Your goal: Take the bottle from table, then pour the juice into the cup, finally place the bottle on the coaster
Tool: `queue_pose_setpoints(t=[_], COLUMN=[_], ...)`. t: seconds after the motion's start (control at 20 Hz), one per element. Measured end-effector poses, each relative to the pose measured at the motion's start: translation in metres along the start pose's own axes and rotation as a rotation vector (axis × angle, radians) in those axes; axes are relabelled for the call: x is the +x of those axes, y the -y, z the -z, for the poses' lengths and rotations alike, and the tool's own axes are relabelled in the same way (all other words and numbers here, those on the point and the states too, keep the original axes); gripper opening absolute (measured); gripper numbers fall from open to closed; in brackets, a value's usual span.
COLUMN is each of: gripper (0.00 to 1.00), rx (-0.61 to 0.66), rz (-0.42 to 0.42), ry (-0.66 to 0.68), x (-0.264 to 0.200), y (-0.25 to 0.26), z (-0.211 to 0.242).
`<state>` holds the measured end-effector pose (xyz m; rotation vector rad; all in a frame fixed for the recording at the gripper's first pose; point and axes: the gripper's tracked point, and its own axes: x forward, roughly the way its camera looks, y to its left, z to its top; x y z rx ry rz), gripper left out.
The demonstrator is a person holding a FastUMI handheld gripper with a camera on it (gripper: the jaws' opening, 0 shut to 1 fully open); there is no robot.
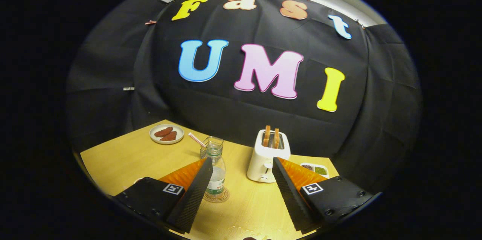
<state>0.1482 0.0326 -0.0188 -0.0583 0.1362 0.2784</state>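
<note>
The gripper [241,179] has its two fingers spread wide and grasping nothing, with bare pale wooden tabletop [248,206] showing between them. Held this way, apart and well clear of everything, they suggest a hand that has let go, not one about to close.

Just ahead of the left finger stands the small clear plastic bottle with a green-and-white label [216,174], upright. Its base rests on a round brown woven coaster [217,196], whose rim peeks out around the bottle's foot. The finger's edge overlaps the bottle's side in this view, so whether they touch cannot be told. Sitting upright on the coaster is where the task wants the bottle to end, so by my judgement the job looks finished or nearly so.

Right behind the bottle is a clear glass cup [211,145] with a red-and-white striped straw [196,139] leaning out of it; how much juice it holds is too hard to make out.

Beyond the right finger stands a white two-slot toaster [265,159] with two browned slices of toast [272,136] poking up, and beside it a small white dish with dark and green contents [315,169]. Farthest off, near the tabletop's back corner, lies a round white plate with reddish-brown pieces of food [166,133].
</note>
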Motion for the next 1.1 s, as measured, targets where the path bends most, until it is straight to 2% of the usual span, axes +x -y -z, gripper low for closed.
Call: queue_pose_setpoints(t=[0.25,0.5,0.75,1.0,1.1], gripper=[0.97,0.97,0.97,0.98,0.97], rx=[-0.027,-0.008,0.006,0.044,0.061], rz=[0.098,0.185,0.197,0.138,0.126], ry=[0.083,0.149,0.177,0.144,0.17], x=[-0.063,-0.128,-0.167,-0.188,-0.199], y=[0.027,0.045,0.062,0.07,0.073], z=[-0.054,-0.088,-0.087,-0.064,-0.062])
